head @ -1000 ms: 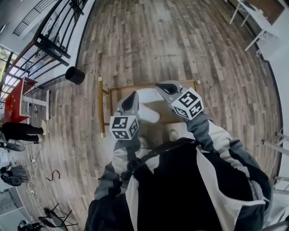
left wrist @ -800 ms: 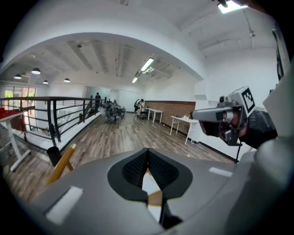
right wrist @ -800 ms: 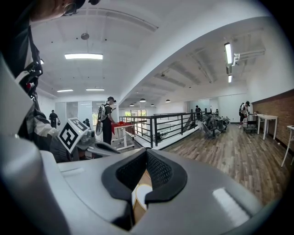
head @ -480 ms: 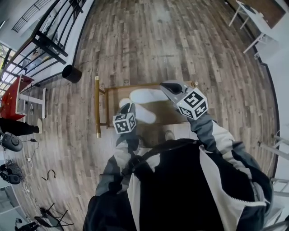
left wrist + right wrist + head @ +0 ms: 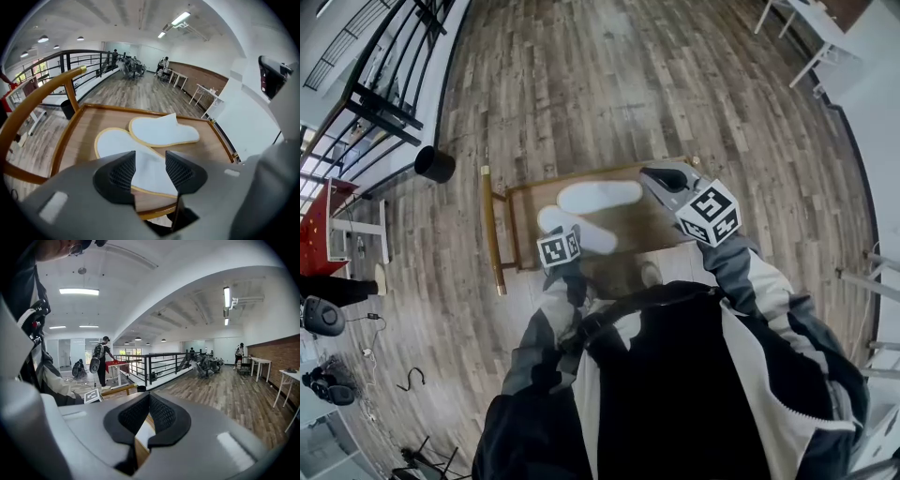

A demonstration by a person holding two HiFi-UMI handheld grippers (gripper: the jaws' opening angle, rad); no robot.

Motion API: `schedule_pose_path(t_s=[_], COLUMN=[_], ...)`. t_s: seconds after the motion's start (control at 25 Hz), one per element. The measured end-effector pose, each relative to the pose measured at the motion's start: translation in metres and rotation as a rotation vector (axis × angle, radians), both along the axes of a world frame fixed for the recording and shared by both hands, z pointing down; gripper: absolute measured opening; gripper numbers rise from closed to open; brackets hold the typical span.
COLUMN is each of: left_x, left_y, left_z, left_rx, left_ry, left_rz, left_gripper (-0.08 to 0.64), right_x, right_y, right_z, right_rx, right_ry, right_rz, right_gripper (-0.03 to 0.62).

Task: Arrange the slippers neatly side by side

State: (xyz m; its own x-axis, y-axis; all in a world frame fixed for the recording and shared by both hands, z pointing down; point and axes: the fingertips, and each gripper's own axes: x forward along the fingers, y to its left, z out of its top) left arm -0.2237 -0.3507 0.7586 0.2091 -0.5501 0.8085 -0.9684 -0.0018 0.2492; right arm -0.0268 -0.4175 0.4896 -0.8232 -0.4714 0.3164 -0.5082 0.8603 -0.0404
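The near slipper (image 5: 115, 140) is framed lengthwise between the left gripper (image 5: 150, 158)'s fingers, just opened wide and not yet pressed on it. The right gripper (image 5: 149, 401)'s fingers are kept closed, farther off.

We are watching the left gripper (image 5: 150, 172), whose dark jaws have just been opening, covering the near end of the nearer flat white slipper with a yellow rim (image 5: 115, 143). That end is showing between them, but we cannot tell whether they are touching it. From above, the person's black-and-grey jacket (image 5: 675, 375) is hiding the brown wooden tray (image 5: 514, 220)'s near edge. Between the right gripper (image 5: 149, 420)'s closed jaws only a white-and-brown sliver is showing, too small to name.
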Motion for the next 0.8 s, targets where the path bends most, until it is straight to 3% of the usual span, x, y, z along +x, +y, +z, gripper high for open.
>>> schedule_pose_path(t_s=[0.24,0.56,0.64,0.72,0.8], left_x=[0.001,0.001,0.004,0.004,0.001], left_y=[-0.003,-0.012,-0.013,-0.014,-0.015], left_z=[0.028,0.04,0.041,0.042,0.041], left_rx=[-0.095,-0.108,-0.108,-0.107,-0.098], left_ry=[0.072,0.043,0.039,0.034,0.032], left_rz=[-0.061,-0.06,-0.056,-0.049,-0.057], left_gripper=[0.238,0.228,0.197,0.101,0.07], right_x=[0.019,0.038,0.041,0.043,0.044], right_y=[0.0,0.004,0.005,0.006,0.006], right_z=[0.005,0.009,0.01,0.01,0.01], right_rx=[-0.009,-0.011,-0.011,-0.012,-0.013], right_ry=[0.01,0.033,0.035,0.036,0.036], right_rz=[0.044,0.079,0.082,0.084,0.085], right_gripper=[0.003,0.003,0.005,0.003,0.003])
